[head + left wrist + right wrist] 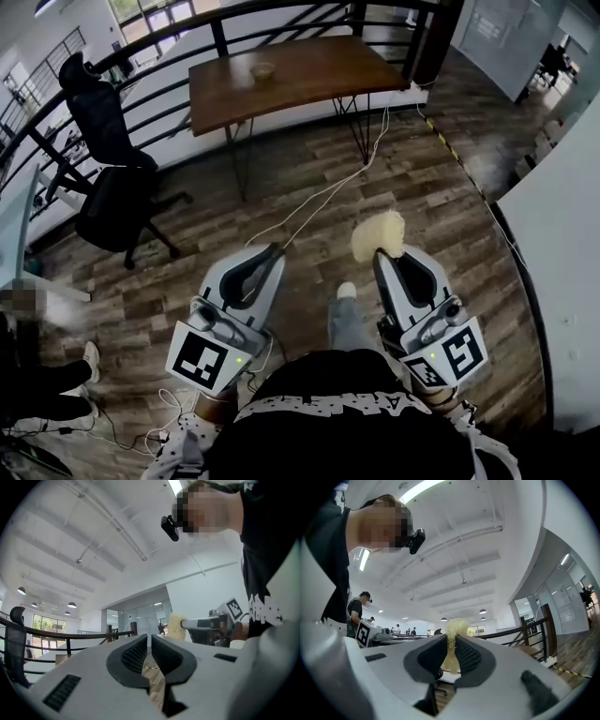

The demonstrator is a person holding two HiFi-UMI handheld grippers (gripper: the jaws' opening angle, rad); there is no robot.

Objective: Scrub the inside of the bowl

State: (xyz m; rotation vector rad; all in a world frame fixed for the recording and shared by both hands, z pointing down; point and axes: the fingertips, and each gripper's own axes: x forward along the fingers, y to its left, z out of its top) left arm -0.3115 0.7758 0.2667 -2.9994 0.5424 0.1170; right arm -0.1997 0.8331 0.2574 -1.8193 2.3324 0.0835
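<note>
Person stands well back from the bench, both tools held close to the body in the lower half of the head view.

The right hand-held gripper (451,641), lower right, is clenched on a pale yellow fibrous scrubbing pad (379,235). Its own view shows the pad pinched betw. the black ribbed jaws, w/ most of the tuft sticking out past the tips. That's prob. so the free end can reach into the bowl w/o the jaws touching it.

The left hand-held gripper (274,251), lower left, is clenched on nothing. Its view shows the jaws nearly together, w/ only wood floor in the slit. Likely free so it can steady the bowl during scrubbing.

The small round tan bowl (262,69) sits at top centre of the head view, on the brown wooden bench w/ black metal legs (309,75). It's well apart from both tools, and too small to tell what's inside, if anything. The bench stands just beside the black metal railing (169,23).

So scrubbing hasn't begun. This looks like the approach stage: tool in hand, bowl not yet reached.

Next move calls for walking fwd to the bench. Mind the white cable (328,192) running across the plank floor from the bench toward the person's feet, a snag/trip risk. The black office chair (108,159), left of frame, is off the direct path.
</note>
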